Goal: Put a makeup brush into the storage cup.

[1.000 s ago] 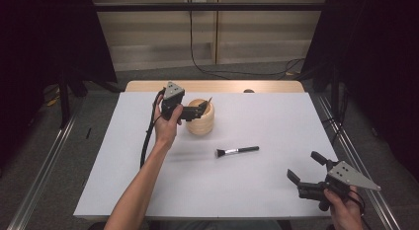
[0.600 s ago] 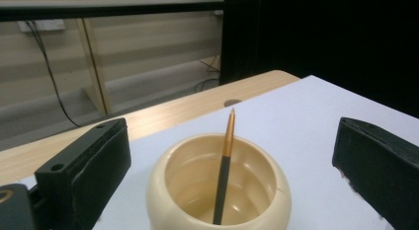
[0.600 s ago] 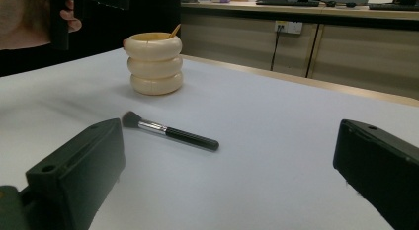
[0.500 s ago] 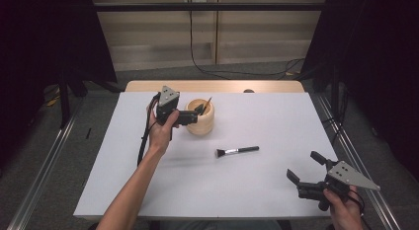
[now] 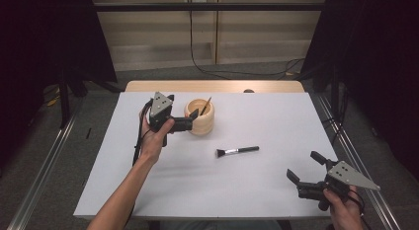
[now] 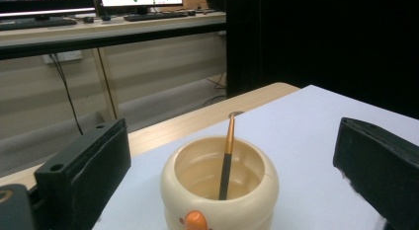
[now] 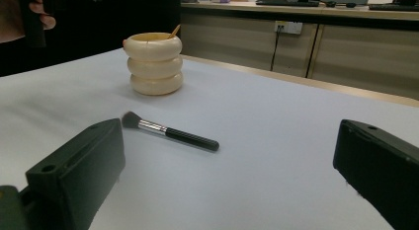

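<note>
White paper covers the table [image 5: 197,190], with a strip of bare wood along its far edge and dark curtains and a cabled wall beyond; nearest the person, at the right front corner, the right gripper [image 5: 305,167] hovers low with its jaws spread wide and empty, pointing up-table and leftward; ahead of it, well apart, lies the makeup brush [image 5: 237,151], flat on the paper, its long axis running across the table with the bristles to the left and the black handle to the right; the right gripper is probably better placed to take it. Farther off, the left gripper [image 5: 190,120] stands just beside the cream ringed pot [image 5: 203,125], jaws wide and holding nothing; a thin orange-and-black stick [image 6: 227,161] leans inside that pot.
</note>
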`<state>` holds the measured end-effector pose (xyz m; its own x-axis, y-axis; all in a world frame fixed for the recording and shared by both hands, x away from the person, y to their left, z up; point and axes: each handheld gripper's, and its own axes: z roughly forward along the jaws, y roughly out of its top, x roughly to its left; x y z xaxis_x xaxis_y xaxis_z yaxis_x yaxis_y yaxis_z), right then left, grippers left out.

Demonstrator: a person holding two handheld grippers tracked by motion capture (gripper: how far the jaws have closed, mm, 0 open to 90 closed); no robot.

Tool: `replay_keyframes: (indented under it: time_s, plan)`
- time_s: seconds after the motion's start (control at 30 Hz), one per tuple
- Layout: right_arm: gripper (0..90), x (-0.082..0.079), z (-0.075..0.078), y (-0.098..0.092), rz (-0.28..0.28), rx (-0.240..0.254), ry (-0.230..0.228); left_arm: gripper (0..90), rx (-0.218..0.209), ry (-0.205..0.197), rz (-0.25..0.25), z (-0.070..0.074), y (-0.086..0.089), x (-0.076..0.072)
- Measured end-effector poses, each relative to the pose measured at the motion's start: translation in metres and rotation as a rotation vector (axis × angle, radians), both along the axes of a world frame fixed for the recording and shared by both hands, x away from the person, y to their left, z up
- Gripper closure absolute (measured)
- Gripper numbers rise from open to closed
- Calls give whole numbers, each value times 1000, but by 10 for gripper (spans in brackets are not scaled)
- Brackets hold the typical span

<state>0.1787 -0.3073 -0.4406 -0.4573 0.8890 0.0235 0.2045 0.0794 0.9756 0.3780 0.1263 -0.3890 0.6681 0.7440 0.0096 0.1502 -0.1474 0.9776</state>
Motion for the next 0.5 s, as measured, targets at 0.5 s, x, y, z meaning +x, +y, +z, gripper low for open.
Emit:
replay_keyframes:
  time_s: [0.5]
  plan:
    - [0, 0, 0, 0, 0, -1, 0, 11, -70, -29, -29, -6, 14, -30]
